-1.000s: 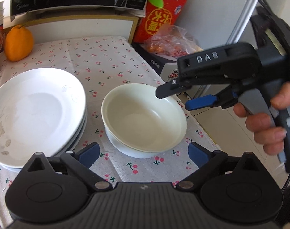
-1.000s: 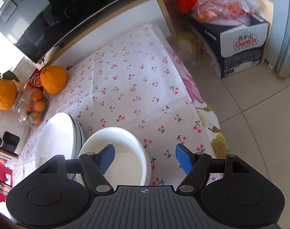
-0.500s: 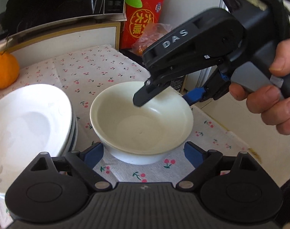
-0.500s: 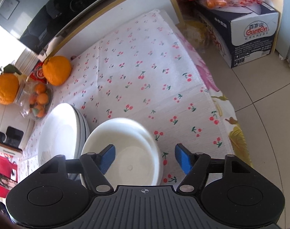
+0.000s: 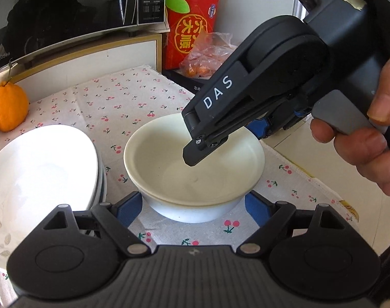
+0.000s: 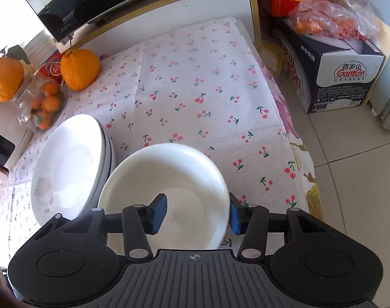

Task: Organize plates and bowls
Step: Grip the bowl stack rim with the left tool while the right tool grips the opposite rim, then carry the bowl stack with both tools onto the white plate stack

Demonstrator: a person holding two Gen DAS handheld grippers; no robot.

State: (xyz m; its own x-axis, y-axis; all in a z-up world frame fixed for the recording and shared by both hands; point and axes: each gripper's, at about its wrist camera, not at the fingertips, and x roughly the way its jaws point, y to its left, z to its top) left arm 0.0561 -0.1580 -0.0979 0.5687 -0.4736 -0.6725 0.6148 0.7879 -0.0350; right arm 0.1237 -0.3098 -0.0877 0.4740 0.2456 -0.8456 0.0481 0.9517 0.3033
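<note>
White ceramic bowl point(image 5: 195, 169) sits on the cherry-print tablecloth point(image 6: 189, 77), just right of a stack of white plates point(image 6: 71, 164), near the table's right edge.

R gripper point(image 6: 197, 213) straddles the bowl's right wall: one blue pad point(image 6: 159, 213) inside the bowl, the other outside against the rim. Jaws closing w/ the wall between them; inner pad still shows a gap, so no firm pinch yet. In the left wrist view the same tool comes in from upper right, its black finger marked "DAS" dipping into the bowl, w/ a person's hand point(image 5: 369, 143) on the grip.

L gripper point(image 5: 193, 205) is low in front of the bowl, jaws closing but still wide; blue pads flank the bowl's base on both sides, not pressing on it.

Bg: black microwave point(image 5: 66, 12) on a shelf at the back, a large orange point(image 6: 79, 69) at the cloth's far left corner w/ another beside it, small oranges in a clear tub point(image 6: 43, 105). Right of the table on the tiled floor: dark Ganten carton point(image 6: 336, 71), plastic bag of fruit point(image 6: 328, 18) on top, red box point(image 5: 192, 28) behind.
</note>
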